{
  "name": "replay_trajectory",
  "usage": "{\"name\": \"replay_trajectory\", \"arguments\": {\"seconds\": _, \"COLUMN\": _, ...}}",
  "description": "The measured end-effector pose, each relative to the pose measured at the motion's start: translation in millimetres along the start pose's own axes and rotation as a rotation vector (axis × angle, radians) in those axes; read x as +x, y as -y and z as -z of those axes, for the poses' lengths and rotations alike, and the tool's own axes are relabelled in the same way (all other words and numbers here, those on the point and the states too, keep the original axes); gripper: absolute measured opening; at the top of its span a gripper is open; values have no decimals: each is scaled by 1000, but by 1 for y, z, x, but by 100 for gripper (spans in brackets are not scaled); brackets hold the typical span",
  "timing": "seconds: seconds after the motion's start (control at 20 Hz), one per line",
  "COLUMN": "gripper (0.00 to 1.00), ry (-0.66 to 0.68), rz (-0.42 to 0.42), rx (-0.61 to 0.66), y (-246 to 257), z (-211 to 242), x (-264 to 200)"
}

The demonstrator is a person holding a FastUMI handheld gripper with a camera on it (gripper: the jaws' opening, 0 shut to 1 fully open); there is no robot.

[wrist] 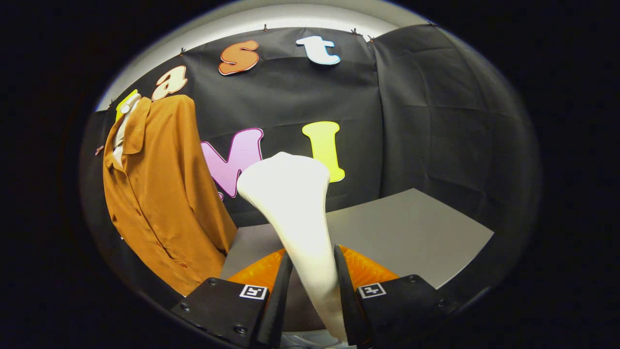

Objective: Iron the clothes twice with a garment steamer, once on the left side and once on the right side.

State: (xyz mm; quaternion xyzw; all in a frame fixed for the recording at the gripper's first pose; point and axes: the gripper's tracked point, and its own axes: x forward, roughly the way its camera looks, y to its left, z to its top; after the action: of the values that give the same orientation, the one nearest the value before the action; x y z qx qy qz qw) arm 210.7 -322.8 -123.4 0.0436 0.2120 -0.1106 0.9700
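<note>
Booth wall [426, 121]: black cloth, creased, pinned along its top edge, folding at a corner seam. Above the wall, a pale, brightly lit strip [271, 19]. Below the wall, grey bench [411, 228], matte, evenly lit, meeting the cloth.

Tool [312, 286] closed down on the white steamer handle [300, 218], one black finger [280, 295] on each side of the neck, both pressing it. Fingers angled inward toward each other at the tips, narrow gap taken up by the handle. Both finger bases carry square marker tags. Tool pointing forward and slightly up, handle rising ahead between the fingertips.
</note>
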Motion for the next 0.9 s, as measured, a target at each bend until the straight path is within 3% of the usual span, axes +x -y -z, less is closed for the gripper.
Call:
{"name": "replay_trajectory", "arguments": {"seconds": 0.5, "gripper": 53, "ry": 122, "rz": -29, "rx": 10, "y": -125, "z": -17, "x": -46}}
{"name": "replay_trajectory", "arguments": {"seconds": 0.9, "gripper": 53, "ry": 134, "rz": -42, "rx": -18, "y": -222, "z": -6, "x": -47}}
